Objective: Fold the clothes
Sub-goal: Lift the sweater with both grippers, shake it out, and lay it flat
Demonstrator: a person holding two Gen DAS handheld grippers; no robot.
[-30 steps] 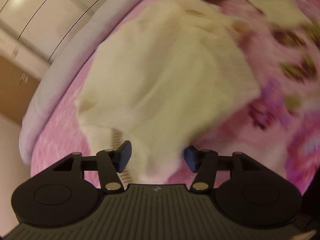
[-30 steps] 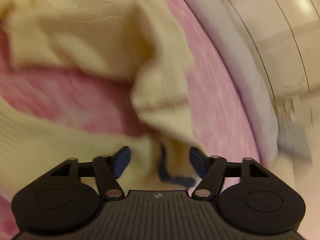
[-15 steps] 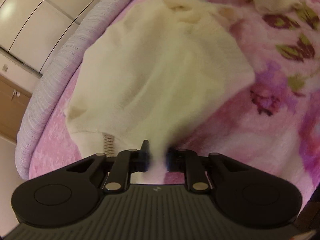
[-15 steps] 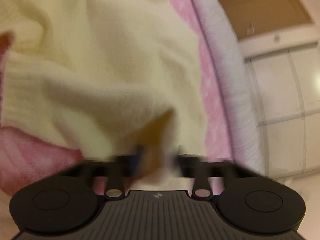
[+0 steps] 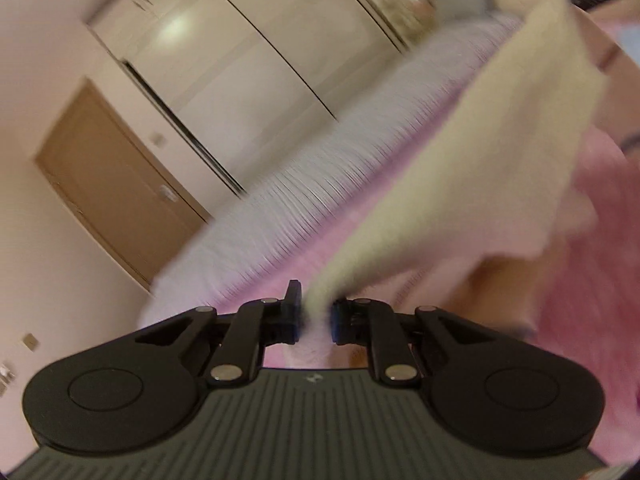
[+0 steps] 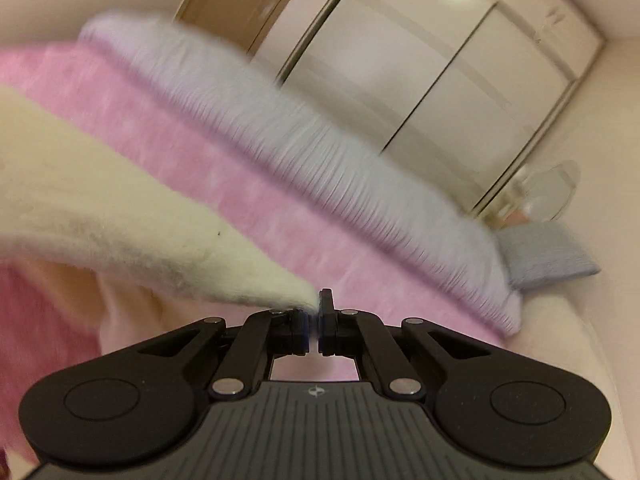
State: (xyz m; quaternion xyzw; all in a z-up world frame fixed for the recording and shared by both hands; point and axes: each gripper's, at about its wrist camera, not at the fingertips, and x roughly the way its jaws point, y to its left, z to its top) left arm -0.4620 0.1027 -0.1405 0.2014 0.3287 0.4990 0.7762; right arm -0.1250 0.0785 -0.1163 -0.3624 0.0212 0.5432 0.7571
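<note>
The sweater (image 5: 500, 168), a cream, fuzzy knit, hangs stretched in the air above the bed, pulled into a taut band between the two grippers. The left gripper (image 5: 314, 320) has its jaws clamped on one bunched edge of it; the cloth runs up and away to the right. The right gripper (image 6: 314, 322) has its jaws pressed together on another corner, which tapers to a point at the pads. Below lies a soft pink blanket (image 6: 248, 200), edged by a ribbed lilac mattress (image 6: 320, 152). Beyond stand glossy white wardrobe doors (image 5: 248, 52) and a brown wooden door (image 5: 116, 184).
</note>
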